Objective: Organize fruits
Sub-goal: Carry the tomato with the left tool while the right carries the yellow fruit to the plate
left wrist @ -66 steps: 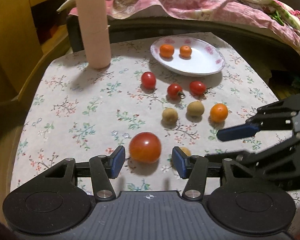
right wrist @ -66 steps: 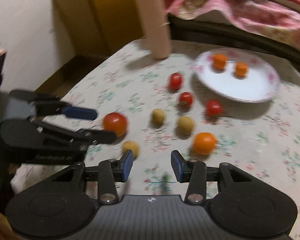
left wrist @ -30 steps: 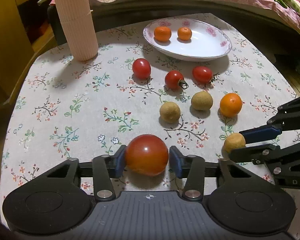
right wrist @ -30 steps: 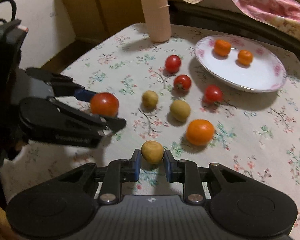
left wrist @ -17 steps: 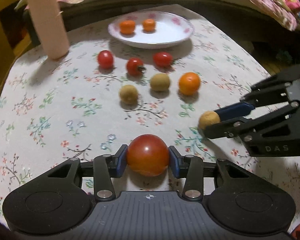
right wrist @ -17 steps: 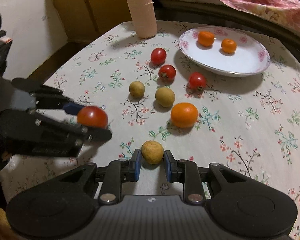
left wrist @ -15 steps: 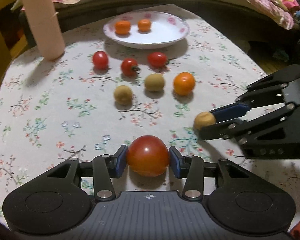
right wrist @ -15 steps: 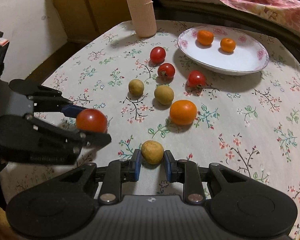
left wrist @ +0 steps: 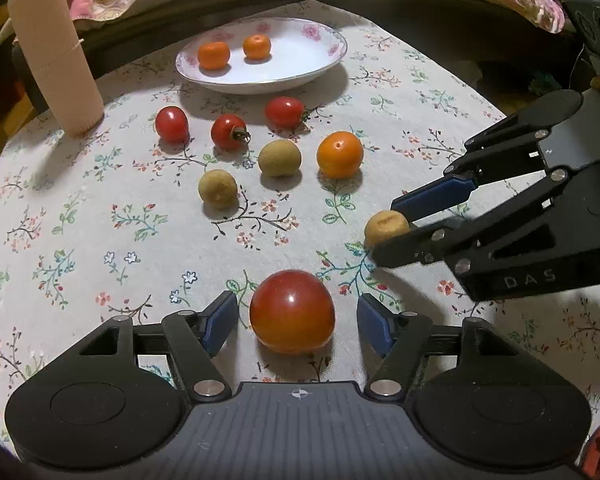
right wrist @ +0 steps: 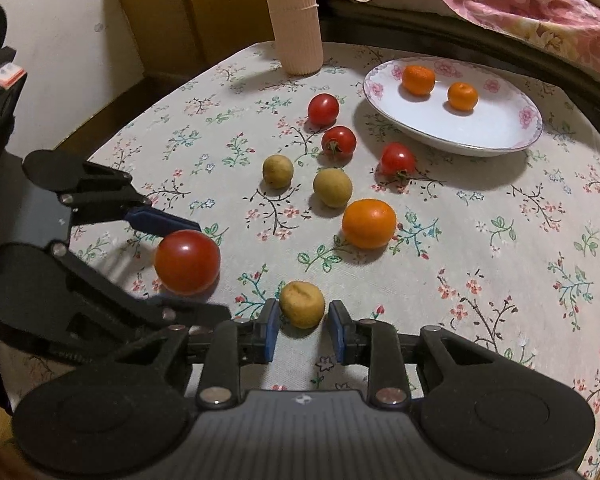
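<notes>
A large red tomato (left wrist: 292,312) rests on the flowered tablecloth (left wrist: 100,220) between the pads of my left gripper (left wrist: 296,322). Its jaws are opening, and cloth shows on both sides of the tomato. In the right wrist view the same tomato (right wrist: 187,262) lies between the left gripper's fingers (right wrist: 160,218). A small tan fruit (right wrist: 302,304) with a dent sits on the cloth between the pads of my right gripper (right wrist: 303,332). Those jaws are opening too, with a thin gap at the right pad. That tan fruit (left wrist: 386,226) also appears at the right of the left wrist view.
A white flowered plate (left wrist: 300,60) at the back holds two small oranges (left wrist: 214,55). In front of it lie three cherry tomatoes (left wrist: 229,132), two tan fruits (left wrist: 279,157) and an orange (left wrist: 339,154). A pink ribbed cylinder (left wrist: 54,52) stands back left. Bedding lies behind the table.
My left jaws have spread away from the large tomato, which now lies free on the cloth. The right pads have parted slightly from the tan fruit.
</notes>
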The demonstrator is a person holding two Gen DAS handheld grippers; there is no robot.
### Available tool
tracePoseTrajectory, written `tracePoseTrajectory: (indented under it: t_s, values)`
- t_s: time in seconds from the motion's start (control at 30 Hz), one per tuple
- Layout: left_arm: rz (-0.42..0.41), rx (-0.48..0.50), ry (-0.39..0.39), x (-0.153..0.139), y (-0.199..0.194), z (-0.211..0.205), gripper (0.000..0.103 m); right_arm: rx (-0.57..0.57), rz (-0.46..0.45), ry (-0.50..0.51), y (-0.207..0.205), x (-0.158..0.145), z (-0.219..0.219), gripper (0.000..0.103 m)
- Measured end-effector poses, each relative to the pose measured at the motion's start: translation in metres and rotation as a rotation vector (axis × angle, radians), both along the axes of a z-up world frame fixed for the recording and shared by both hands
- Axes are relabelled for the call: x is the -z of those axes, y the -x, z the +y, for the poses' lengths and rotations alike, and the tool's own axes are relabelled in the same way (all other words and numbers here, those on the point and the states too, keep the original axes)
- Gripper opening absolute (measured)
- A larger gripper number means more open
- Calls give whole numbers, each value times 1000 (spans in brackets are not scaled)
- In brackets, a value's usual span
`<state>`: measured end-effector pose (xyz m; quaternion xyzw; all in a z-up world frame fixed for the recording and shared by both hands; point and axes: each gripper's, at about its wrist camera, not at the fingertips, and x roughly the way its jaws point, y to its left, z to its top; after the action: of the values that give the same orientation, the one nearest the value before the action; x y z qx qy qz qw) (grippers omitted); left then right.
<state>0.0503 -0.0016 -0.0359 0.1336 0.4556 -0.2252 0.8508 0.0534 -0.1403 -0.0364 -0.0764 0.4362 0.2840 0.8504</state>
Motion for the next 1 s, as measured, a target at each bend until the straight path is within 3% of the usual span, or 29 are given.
tracePoseTrajectory:
  t_s: [0.1, 0.33, 0.43, 1.0]
  values:
    - [-3, 2, 0, 0, -1, 0, 73, -5, 3, -4, -2, -1, 1, 37]
    - [1, 17, -18, -2, 0, -2, 50, 1, 5, -5, -5, -1, 2, 36]
    - [14, -4, -1, -2, -4, 0, 49, -5, 9, -9, -4, -3, 4, 27]
    - [-2, -60, 35, -13, -22, -3, 49, 59, 23, -48, -10, -13, -3, 27]
